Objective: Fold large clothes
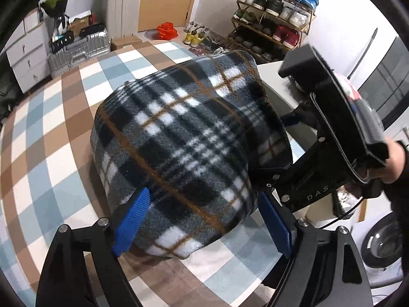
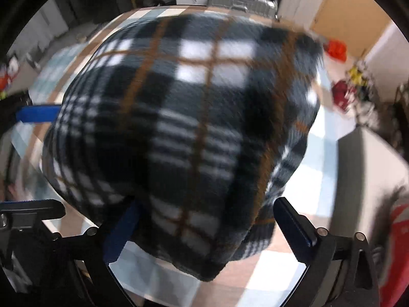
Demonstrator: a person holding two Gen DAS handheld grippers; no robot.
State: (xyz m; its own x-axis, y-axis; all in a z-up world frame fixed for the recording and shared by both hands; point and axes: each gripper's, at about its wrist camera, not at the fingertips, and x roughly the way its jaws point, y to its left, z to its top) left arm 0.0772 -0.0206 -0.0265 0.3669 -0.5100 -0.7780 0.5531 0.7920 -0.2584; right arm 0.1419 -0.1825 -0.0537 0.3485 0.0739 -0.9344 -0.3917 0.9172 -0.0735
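A folded plaid fleece garment [image 1: 184, 138], black, white and grey with thin brown lines, lies bunched on the checkered surface [image 1: 51, 133]. My left gripper [image 1: 203, 225] is open, its blue pads [image 1: 130, 225] on either side of the garment's near end, and the right-hand pad stands just clear of the cloth. In the blurred right wrist view the same garment [image 2: 189, 128] fills the frame. My right gripper [image 2: 207, 232] is open wide around its near corner; the left pad is half hidden behind the cloth and the right pad [image 2: 294, 230] is apart from it.
A hand [image 1: 393, 163] holds the other gripper's black frame [image 1: 319, 174] at the right, over a white table [image 1: 271, 71]. Beyond the checkered surface stand a shoe rack [image 1: 276, 18], a silver suitcase [image 1: 76, 48], white drawers [image 1: 28, 58] and a red bag [image 1: 167, 30].
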